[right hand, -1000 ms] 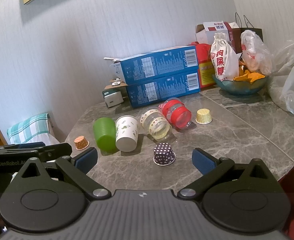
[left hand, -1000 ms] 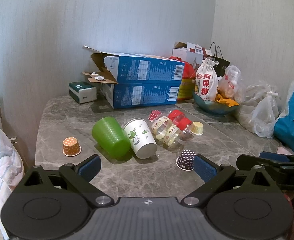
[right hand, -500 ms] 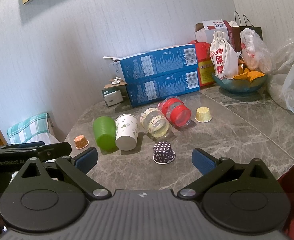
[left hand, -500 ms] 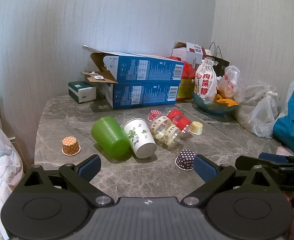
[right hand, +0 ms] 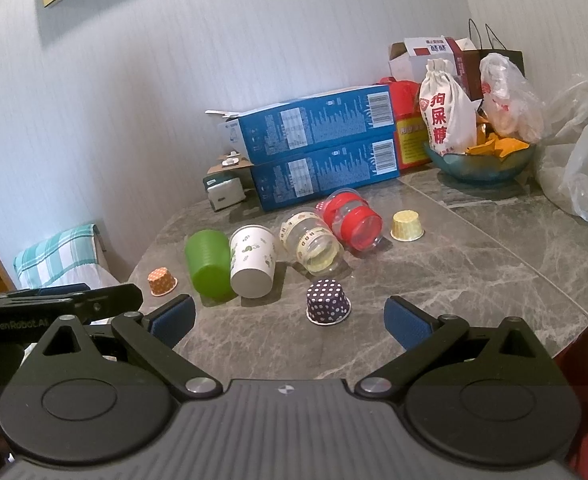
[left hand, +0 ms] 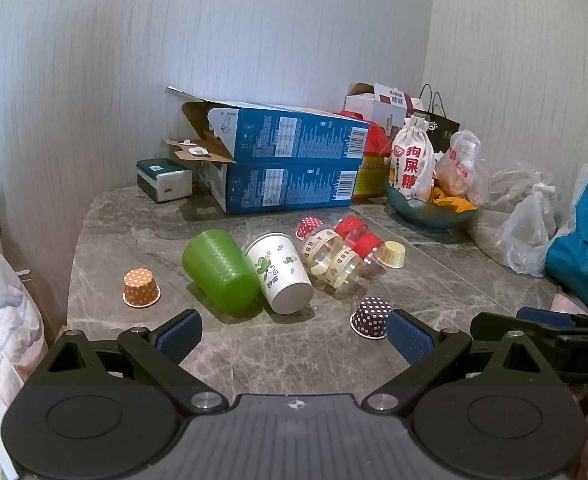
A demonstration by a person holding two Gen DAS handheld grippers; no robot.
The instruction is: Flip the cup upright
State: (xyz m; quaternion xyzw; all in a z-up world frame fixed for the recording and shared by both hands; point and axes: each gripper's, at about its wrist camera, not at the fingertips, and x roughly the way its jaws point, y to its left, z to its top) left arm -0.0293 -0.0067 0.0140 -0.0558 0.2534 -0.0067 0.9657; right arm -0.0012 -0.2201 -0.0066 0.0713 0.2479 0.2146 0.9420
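A green plastic cup [left hand: 220, 272] [right hand: 209, 264] lies on its side on the grey marble table [left hand: 254, 352]. Beside it a white paper cup [left hand: 280, 278] [right hand: 253, 264] with green print also lies on its side. Right of them lie two clear jars, one with beige bands [left hand: 329, 260] [right hand: 311, 242] and one with red bands [left hand: 359, 240] [right hand: 351, 220]. My left gripper [left hand: 294, 334] is open and empty, held short of the cups. My right gripper [right hand: 290, 318] is open and empty, just behind a purple dotted cupcake liner [right hand: 327, 302].
Small liners stand upside down: orange [left hand: 141, 293], purple dotted [left hand: 369, 317], yellow [left hand: 393, 254], red [left hand: 309, 226]. Two stacked blue boxes [left hand: 290, 164], a tissue pack [left hand: 164, 180], a teal bowl [left hand: 425, 208] with a white pouch, and plastic bags [left hand: 529, 224] line the back and right.
Both views have shifted only slightly. The objects on the table have not moved and both grippers stay open.
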